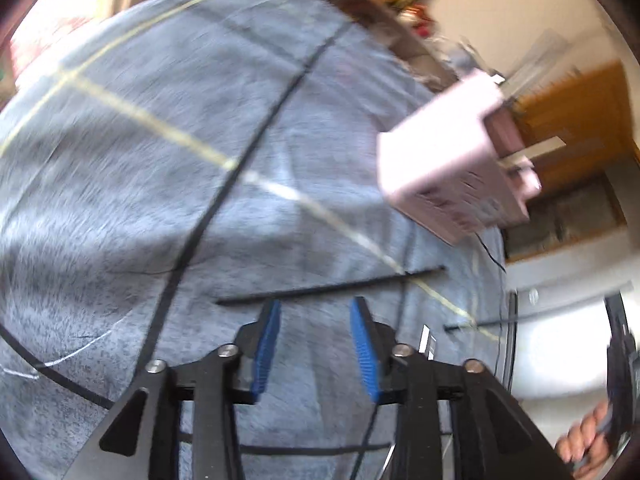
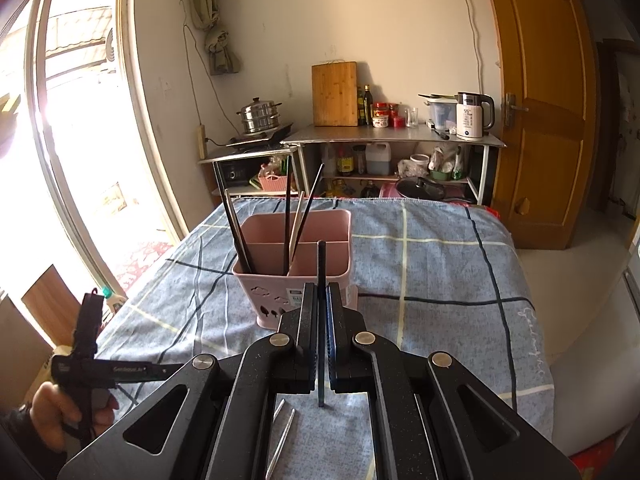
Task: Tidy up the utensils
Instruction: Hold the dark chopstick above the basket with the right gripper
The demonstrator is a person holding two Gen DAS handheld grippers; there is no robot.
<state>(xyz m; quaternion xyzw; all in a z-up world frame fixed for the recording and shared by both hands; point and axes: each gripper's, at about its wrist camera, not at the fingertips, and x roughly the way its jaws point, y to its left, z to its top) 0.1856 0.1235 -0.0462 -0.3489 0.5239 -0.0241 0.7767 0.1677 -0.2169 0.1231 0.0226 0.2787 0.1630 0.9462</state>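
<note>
A pink utensil holder [image 2: 296, 268] with divided compartments stands on the blue checked cloth [image 2: 440, 264], with several chopsticks standing in it. My right gripper [image 2: 321, 300] is shut on a dark chopstick [image 2: 321, 264], held upright just in front of the holder. Two pale chopsticks [image 2: 282, 436] lie on the cloth below it. In the blurred left wrist view, my left gripper [image 1: 316, 312] is open and empty above the cloth [image 1: 160, 200], just short of a black chopstick [image 1: 332, 285] lying flat. Another black chopstick [image 1: 480, 323] lies to the right. The pink holder [image 1: 452, 168] is at upper right.
Beyond the table stand metal shelves [image 2: 392, 140] with a cutting board, bottles, a kettle [image 2: 474, 116] and a steamer pot [image 2: 260, 116]. A wooden door [image 2: 540, 100] is at right, a bright window [image 2: 72, 120] at left. The left handle and hand [image 2: 80, 360] show at lower left.
</note>
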